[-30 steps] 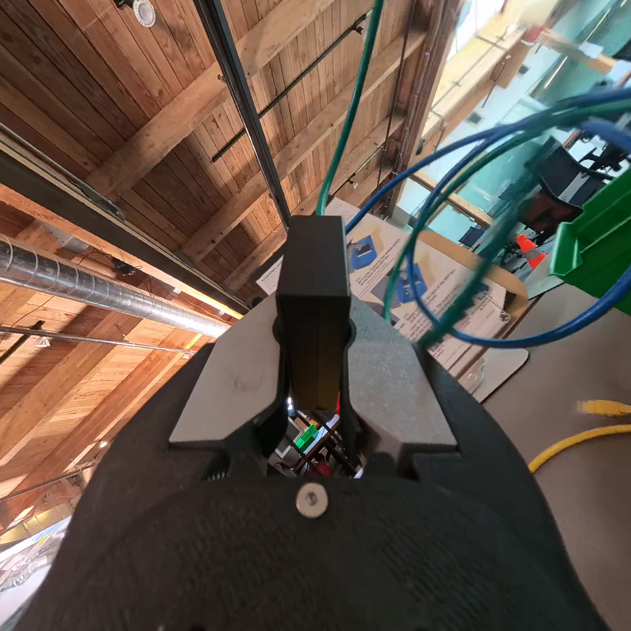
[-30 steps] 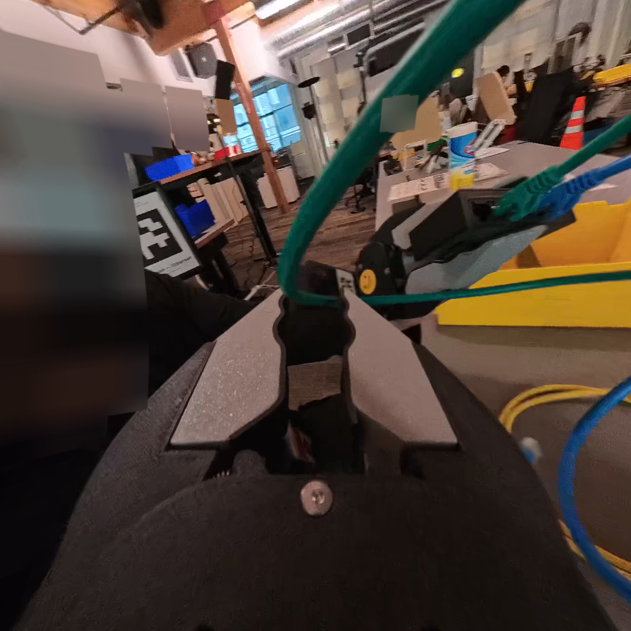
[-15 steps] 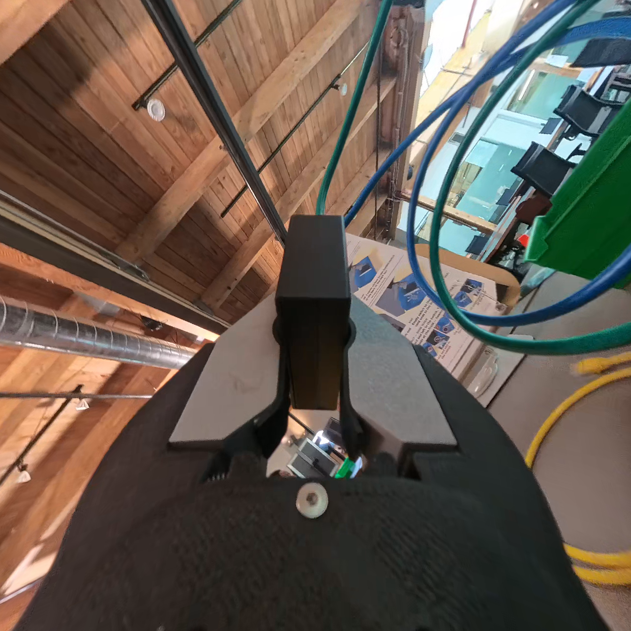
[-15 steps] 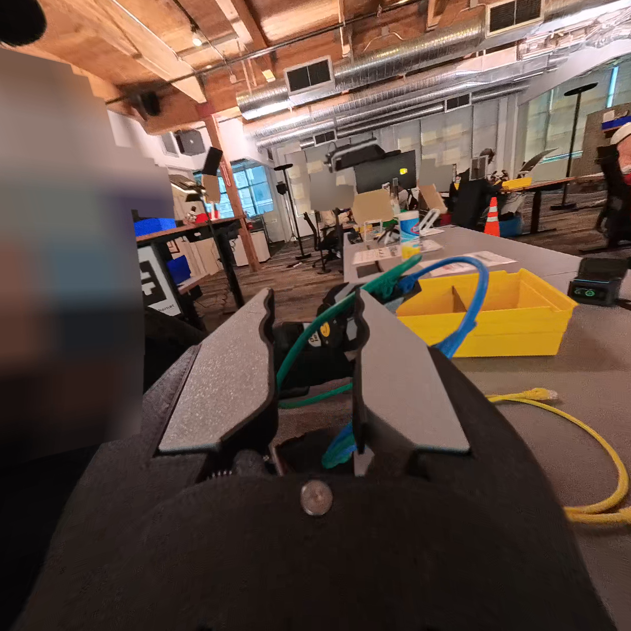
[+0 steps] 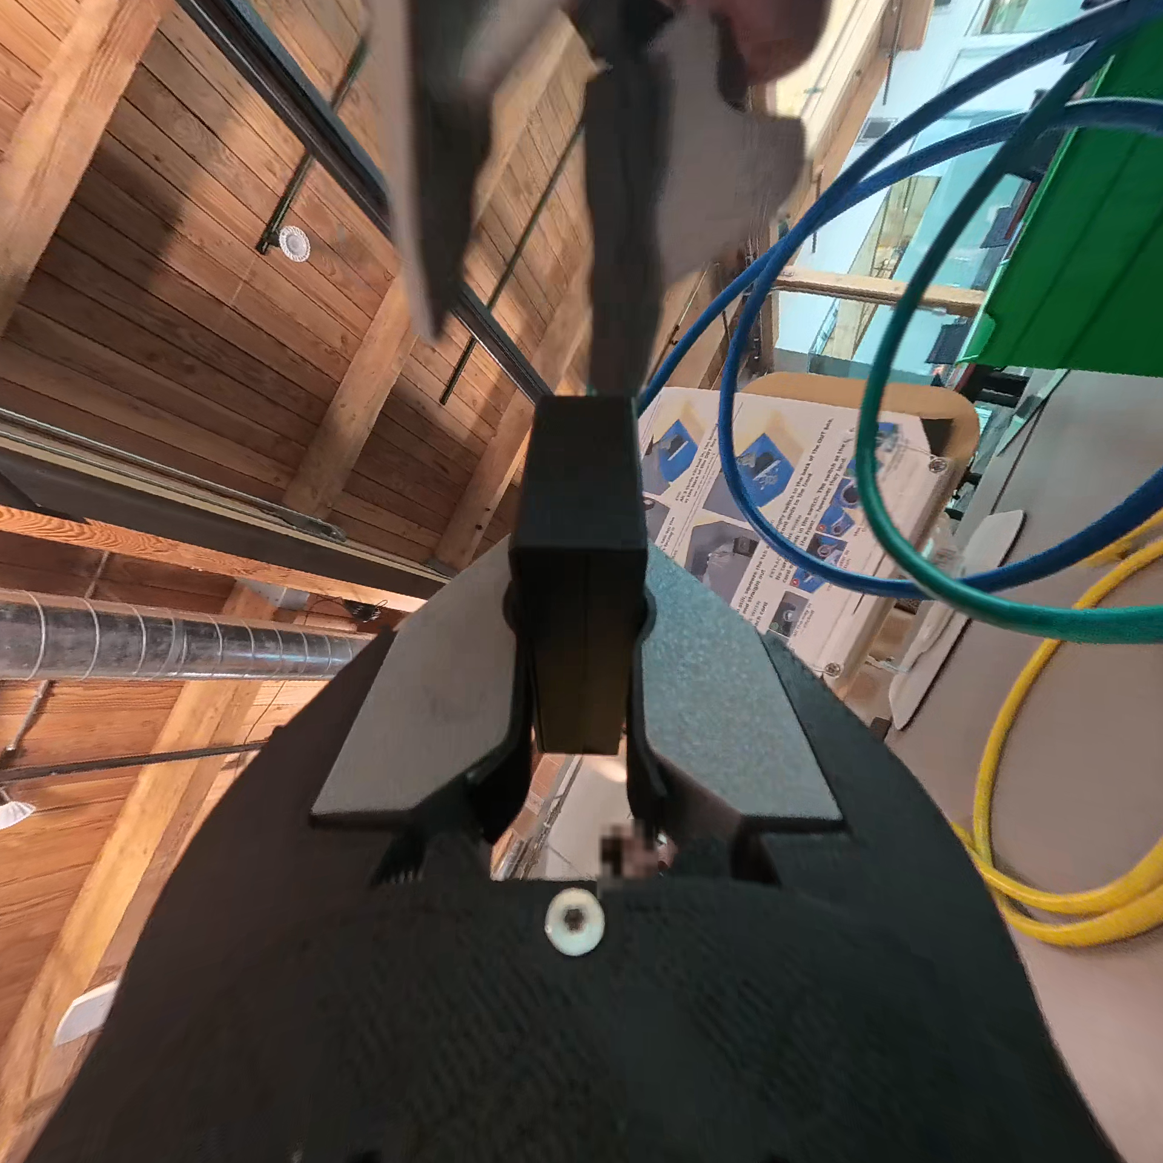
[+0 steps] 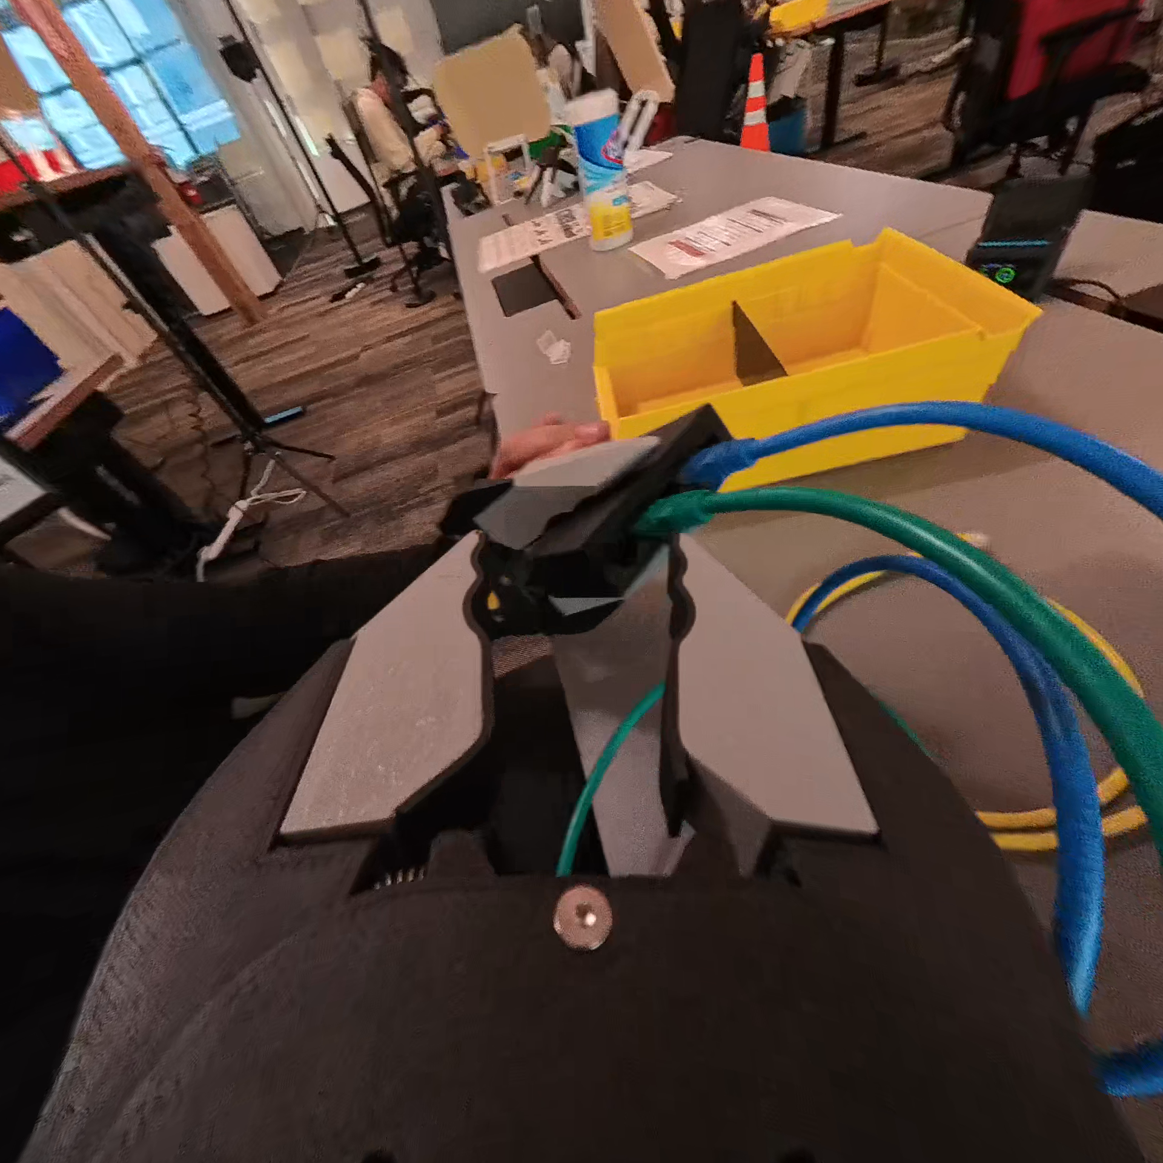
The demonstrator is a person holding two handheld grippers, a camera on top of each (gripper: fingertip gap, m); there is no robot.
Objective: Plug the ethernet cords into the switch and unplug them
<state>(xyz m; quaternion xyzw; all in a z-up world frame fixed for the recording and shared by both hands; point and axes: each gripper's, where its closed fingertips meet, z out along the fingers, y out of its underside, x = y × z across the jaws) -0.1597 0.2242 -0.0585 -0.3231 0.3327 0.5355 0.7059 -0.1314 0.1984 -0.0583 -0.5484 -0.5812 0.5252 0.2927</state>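
My left gripper [image 5: 579,604] is shut on the black switch [image 5: 582,491] and holds it up in the air, pointing toward the ceiling. In the right wrist view the switch [image 6: 689,434] sits in the left gripper [image 6: 629,497], with a blue cord's plug [image 6: 717,459] and a green cord's plug [image 6: 673,513] seated in its ports. My right gripper [image 6: 576,560] is open and empty, its fingertips just short of the switch. It shows blurred above the switch in the left wrist view [image 5: 591,176]. The blue cord [image 5: 730,390] and green cord [image 5: 881,535] loop to the right.
A yellow cord [image 6: 1063,818] lies coiled on the grey table [image 6: 944,503]. A yellow divided bin [image 6: 818,390] stands beyond the switch, a green bin [image 5: 1082,252] to the side. An instruction sheet [image 5: 742,503] leans at the back. A person's hand [image 6: 541,440] holds the left gripper. Some 5 cm of space lies between my two pairs of fingers.
My right gripper, shut at the green cord a second ago, has opened, let it go, and swung in close to the switch's plug end. The left gripper has kept its hold.
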